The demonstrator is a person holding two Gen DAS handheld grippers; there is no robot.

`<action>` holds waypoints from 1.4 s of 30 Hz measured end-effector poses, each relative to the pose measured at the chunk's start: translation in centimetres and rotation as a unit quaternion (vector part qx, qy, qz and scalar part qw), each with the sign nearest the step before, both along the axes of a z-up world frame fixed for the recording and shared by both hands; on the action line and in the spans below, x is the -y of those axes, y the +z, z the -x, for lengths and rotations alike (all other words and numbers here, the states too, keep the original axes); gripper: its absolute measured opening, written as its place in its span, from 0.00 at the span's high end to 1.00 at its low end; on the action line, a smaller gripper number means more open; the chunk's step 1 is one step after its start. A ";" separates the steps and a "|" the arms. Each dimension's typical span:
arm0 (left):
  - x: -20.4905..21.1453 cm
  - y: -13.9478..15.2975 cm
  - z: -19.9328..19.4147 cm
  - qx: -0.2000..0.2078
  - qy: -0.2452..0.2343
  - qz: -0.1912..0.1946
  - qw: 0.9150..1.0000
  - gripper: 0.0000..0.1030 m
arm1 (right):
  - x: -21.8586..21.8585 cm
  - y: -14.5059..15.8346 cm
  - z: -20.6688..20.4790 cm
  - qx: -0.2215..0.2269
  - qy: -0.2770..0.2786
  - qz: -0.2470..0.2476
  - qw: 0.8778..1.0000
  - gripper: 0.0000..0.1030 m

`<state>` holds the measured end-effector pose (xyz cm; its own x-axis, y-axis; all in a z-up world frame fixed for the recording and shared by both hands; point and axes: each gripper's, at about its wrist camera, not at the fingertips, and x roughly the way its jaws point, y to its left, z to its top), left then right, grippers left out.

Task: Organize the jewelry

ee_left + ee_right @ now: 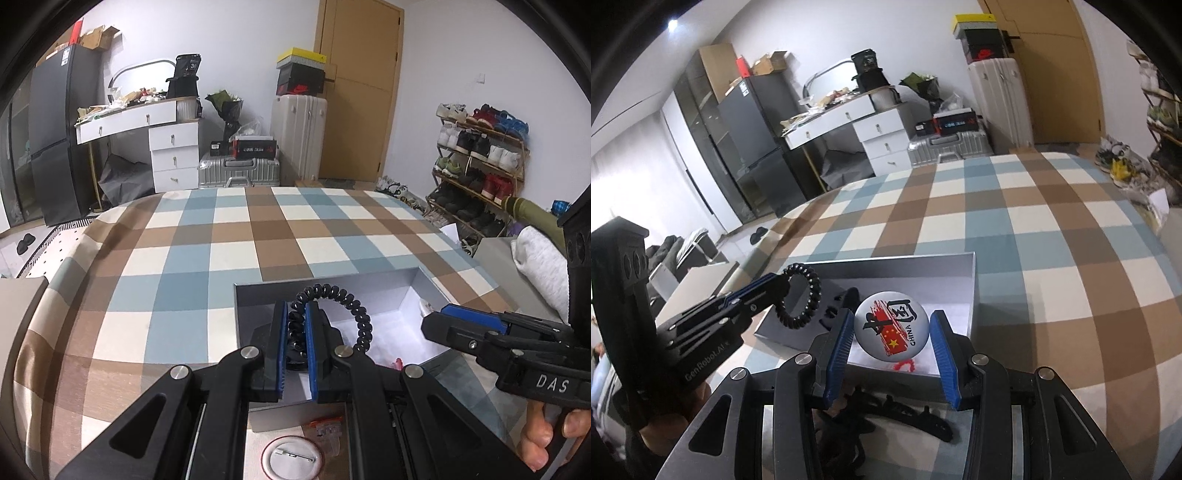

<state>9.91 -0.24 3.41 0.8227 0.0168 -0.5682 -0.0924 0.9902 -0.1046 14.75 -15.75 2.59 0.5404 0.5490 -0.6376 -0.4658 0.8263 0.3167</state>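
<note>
Both grippers are loaded and hanging over the grey box (402, 291) sitting on the checked cloth (229, 236).

The left gripper (295, 336) has its blue pads (282, 343) nearly together, pinching a black spiral-cord bracelet (354, 306) by one side of the loop. The rest of the loop arcs up and over the box's open white interior, so it's above the box, not in it yet. It looks light and springy, like a phone-cord hair tie, so it'll probably flop and bounce when let go. Grabbing one strand side-on like this seems the right call, since the coils give the pads something to bite.

The right gripper (892, 332) is spread fairly wide with a round pin badge (891, 328) sitting between its fingers (943, 350), face up, just above the near edge of the box. From the right wrist view the rim looks to be touching both pads, but that's not certain. The badge is stiff, smooth metal or plastic with a domed face, so it's probably slippery; edge-to-edge across the rim is about the only hold.

Another badge (291, 459) lies back-up on the cloth just outside the box's near wall, next to a small clear and orange clip (327, 430).
</note>
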 end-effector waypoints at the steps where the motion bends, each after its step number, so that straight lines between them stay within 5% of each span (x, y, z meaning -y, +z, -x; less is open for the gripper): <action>1: 0.0 0.0 -0.1 -0.001 -0.001 -0.001 1.000 0.95 | -0.1 -0.1 0.0 -0.001 0.001 -0.001 1.000 0.59; 5: 0.2 0.0 -0.4 -0.001 -0.003 0.002 1.000 0.95 | -0.4 -0.1 0.1 0.003 -0.003 0.004 1.000 0.58; 7: 0.3 0.0 -0.4 -0.014 -0.003 0.005 1.000 0.88 | -0.5 -0.1 0.2 0.001 0.001 0.003 1.000 0.52; 9: 0.2 0.1 -0.1 -0.021 -0.011 0.010 1.000 0.53 | -0.4 0.3 0.7 0.012 0.003 0.008 1.000 0.41; 11: 0.0 0.4 0.7 -0.010 -0.018 0.024 1.000 0.34 | -0.1 1.0 1.5 0.029 0.001 0.020 0.999 0.30; 15: -0.3 1.4 3.1 0.002 -0.016 0.026 1.000 0.19 | 1.1 2.1 2.7 0.040 -0.008 0.020 0.999 0.06; 18: -0.3 1.9 5.0 0.016 -0.006 0.014 1.000 0.02 | 2.3 2.6 3.6 0.037 -0.018 0.017 0.999 0.00; 30: -0.4 0.7 7.4 0.004 -0.015 0.013 1.000 0.01 | 3.0 1.1 6.6 0.015 0.008 0.069 0.997 0.00; 35: 0.3 0.1 7.4 -0.006 -0.030 -0.004 1.000 0.01 | 1.8 -0.3 7.1 0.020 0.028 0.155 0.987 0.00; 42: 1.3 -1.4 7.2 -0.034 -0.050 -0.015 0.998 0.01 | 1.7 -2.1 7.1 -0.008 0.052 0.187 0.981 0.00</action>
